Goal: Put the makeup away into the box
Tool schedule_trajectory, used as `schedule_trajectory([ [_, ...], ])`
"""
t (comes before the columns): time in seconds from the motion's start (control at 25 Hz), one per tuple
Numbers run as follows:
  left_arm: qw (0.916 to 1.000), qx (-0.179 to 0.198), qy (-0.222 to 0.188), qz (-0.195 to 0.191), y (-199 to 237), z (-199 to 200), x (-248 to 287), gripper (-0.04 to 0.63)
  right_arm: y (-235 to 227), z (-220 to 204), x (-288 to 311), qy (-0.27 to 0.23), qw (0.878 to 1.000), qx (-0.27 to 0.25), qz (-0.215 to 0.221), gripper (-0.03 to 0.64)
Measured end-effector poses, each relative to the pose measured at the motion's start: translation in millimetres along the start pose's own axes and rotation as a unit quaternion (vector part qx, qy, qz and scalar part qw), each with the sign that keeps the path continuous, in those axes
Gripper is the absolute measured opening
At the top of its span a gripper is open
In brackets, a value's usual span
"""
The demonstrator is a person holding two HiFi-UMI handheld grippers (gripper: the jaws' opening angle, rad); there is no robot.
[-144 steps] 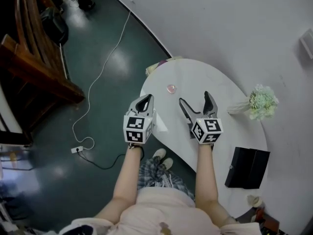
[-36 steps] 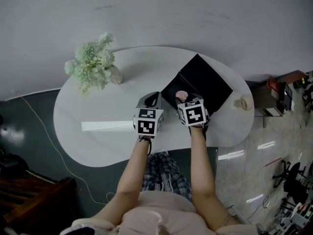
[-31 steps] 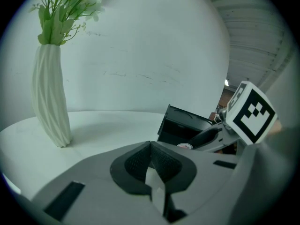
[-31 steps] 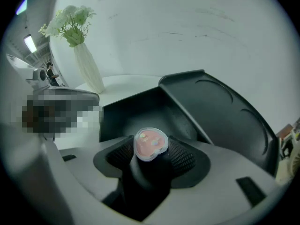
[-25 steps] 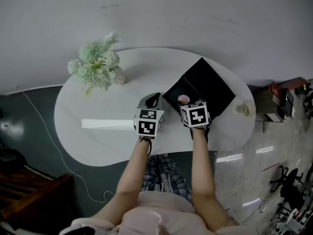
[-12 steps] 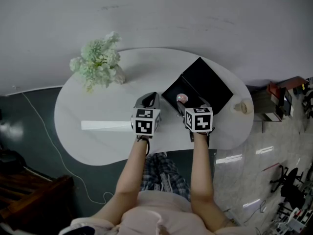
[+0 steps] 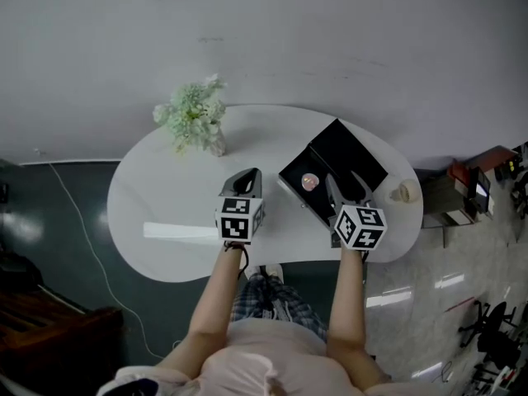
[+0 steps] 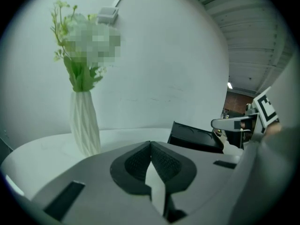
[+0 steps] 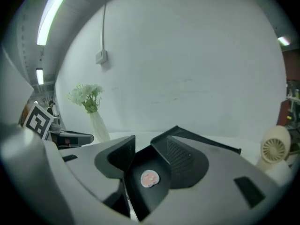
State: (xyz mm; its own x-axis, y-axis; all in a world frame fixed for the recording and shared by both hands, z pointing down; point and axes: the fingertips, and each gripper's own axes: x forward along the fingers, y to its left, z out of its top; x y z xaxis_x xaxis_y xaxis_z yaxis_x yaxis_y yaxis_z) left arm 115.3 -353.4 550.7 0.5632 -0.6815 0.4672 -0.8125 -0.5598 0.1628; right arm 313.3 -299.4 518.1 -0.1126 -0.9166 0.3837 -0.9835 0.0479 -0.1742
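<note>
From the head view, my right tongs (image 7: pixel 344 186) hang over the near edge of the black box (image 7: pixel 342 155), which stands open on the white table (image 7: pixel 165 196). The pink makeup (image 7: pixel 310 181) lies inside it, apart from both prongs. My left tongs (image 7: pixel 250 174) hover over the table just left of the box, carrying nothing. A vase of flowers (image 7: pixel 195 120) stands well off to the left, a small round fan (image 7: pixel 402 193) sits by the right end, and a pale strip (image 7: pixel 177 231) lies on the near left; I cannot tell what that is. I judge the putting-in done and the letting-go step finishing.

In the left gripper view, my left tongs (image 8: pixel 151 146) are closed pad to pad with nothing between them. Beyond them are the vase (image 8: pixel 84 125) and the black box (image 8: pixel 194 138), with my right tongs (image 8: pixel 234 123) above it.

In the right gripper view, my right tongs (image 9: pixel 149 153) stand apart and empty. They have just been closing in a little, with nothing caught between the pads. Through the gap I look down into the box (image 9: pixel 157 198). The makeup (image 9: pixel 150 177) rests flat on its dark floor and is the only thing I can see in there. The lid (image 9: pixel 206 142) stands raised behind, and the vase (image 9: pixel 98 123) and fan (image 9: pixel 274 149) are to either side.

Next, I think, I need to bring the tongs clear of the rim. If the box is to be shut, I would catch the lid's edge and swing it down without jogging the makeup.
</note>
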Motion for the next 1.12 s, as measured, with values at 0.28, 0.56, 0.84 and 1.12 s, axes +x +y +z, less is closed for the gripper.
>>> schedule_trajectory([
  [0.28, 0.9963, 0.035, -0.074, 0.027, 13, 54, -59, 0.026, 6, 56, -41, -0.101, 0.994, -0.027, -0.005, 0.128],
  [0.56, 0.9904, 0.048, -0.122, 0.046, 21, 80, -98, 0.026, 1, 96, -73, -0.171, 0.984, -0.043, -0.026, 0.017],
  [0.84, 0.9874, 0.052, -0.14, 0.053, 25, 89, -109, 0.026, -5, 101, -86, -0.186, 0.98, -0.055, -0.036, 0.017],
  [1.12, 0.9866, 0.056, -0.142, 0.059, 28, 93, -114, 0.026, -12, 93, -92, -0.18, 0.981, -0.051, -0.044, 0.017],
])
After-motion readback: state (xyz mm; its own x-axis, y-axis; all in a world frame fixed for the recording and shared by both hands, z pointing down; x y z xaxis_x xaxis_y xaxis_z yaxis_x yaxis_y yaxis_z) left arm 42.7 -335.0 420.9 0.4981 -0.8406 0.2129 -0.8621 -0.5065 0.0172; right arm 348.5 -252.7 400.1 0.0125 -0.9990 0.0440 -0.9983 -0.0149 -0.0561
